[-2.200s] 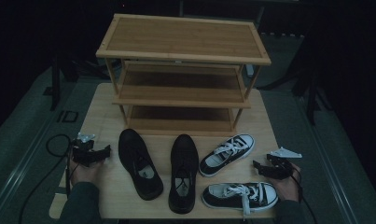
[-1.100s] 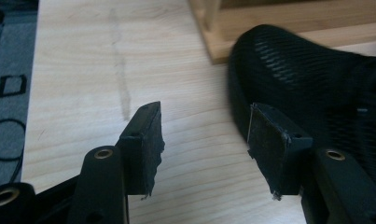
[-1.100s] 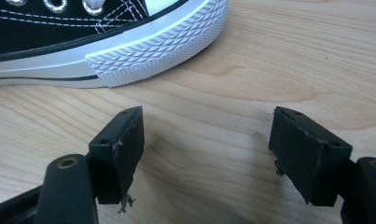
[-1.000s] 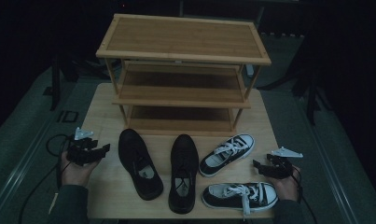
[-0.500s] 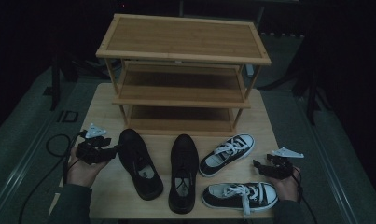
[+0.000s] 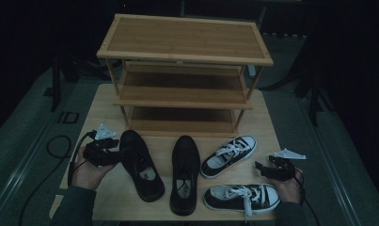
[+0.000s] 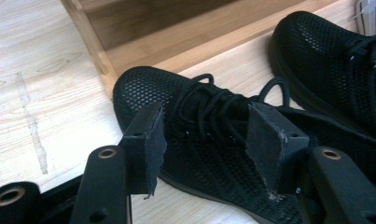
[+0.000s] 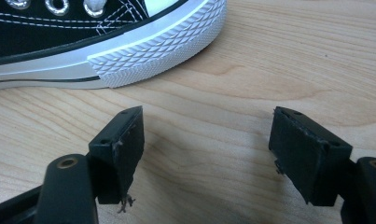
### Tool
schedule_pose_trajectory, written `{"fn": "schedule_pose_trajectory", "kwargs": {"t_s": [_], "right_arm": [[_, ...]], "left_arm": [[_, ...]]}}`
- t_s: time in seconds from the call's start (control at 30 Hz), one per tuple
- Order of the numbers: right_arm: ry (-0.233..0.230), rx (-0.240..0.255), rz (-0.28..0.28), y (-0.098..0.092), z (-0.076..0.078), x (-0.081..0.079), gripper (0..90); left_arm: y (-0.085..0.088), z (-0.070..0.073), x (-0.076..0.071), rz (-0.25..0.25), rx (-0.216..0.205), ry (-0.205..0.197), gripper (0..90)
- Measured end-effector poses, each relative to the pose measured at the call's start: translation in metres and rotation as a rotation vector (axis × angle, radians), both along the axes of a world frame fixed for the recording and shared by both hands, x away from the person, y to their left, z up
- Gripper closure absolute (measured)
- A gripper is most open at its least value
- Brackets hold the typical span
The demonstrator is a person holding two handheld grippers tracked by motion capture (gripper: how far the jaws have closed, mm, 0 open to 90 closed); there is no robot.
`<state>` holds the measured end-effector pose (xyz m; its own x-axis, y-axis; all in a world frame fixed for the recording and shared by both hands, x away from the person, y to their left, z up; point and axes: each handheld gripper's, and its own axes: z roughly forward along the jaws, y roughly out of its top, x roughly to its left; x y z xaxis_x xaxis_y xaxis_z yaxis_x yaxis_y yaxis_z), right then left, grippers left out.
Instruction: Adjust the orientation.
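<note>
Left tongs stood wide open, jaws to either side of the laced throat of the left black mesh shoe. The pads did not press on it; nothing was held. Within the last half second the jaws had opened a little further, with the shoe between them but ungripped. In the high view the left tongs sat at the outer flank of that shoe, which lay on the bench in front of the rack, toe pointing toward the rack's bottom shelf.

Judgement on handling: the upper was knit mesh, so soft and compliant, likely to dent under the pads. The shoe looked light. The sole edge should be stiffer. The loose laces could snag on a jaw. Best hold, as I judged it: across the collar or instep wall, one pad inside the opening and one outside, or across the midfoot over the sole sidewalls. The toe mesh would probably fold.

Right tongs were also wide open and empty, over bare bench just beside the rubber toe cap of a black-and-white sneaker. That sneaker lay farthest from the rack, to the right of the second black shoe; its mate lay nearer the rack.
</note>
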<state>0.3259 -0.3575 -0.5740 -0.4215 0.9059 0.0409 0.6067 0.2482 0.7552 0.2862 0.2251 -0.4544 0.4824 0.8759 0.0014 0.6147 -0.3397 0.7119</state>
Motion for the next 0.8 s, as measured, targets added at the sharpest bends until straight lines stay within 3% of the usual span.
{"fn": "schedule_pose_trajectory", "kwargs": {"t_s": [0.23,0.4,0.53,0.8], "right_arm": [[0.0,0.002,-0.001,0.0,0.0,0.0,26.4],[0.0,0.002,-0.001,0.0,0.0,0.0,26.4],[0.0,0.001,0.0,0.0,0.0,0.0,26.4],[0.0,0.001,-0.002,0.0,0.0,0.0,26.5]], "left_arm": [[-0.008,0.002,-0.001,-0.011,-0.001,0.003,38.1],[-0.014,0.002,-0.002,0.023,0.02,0.011,26.0],[-0.018,0.001,-0.002,0.02,0.031,0.022,19.8],[-0.027,-0.006,-0.002,0.008,0.032,0.053,17.9]]}}
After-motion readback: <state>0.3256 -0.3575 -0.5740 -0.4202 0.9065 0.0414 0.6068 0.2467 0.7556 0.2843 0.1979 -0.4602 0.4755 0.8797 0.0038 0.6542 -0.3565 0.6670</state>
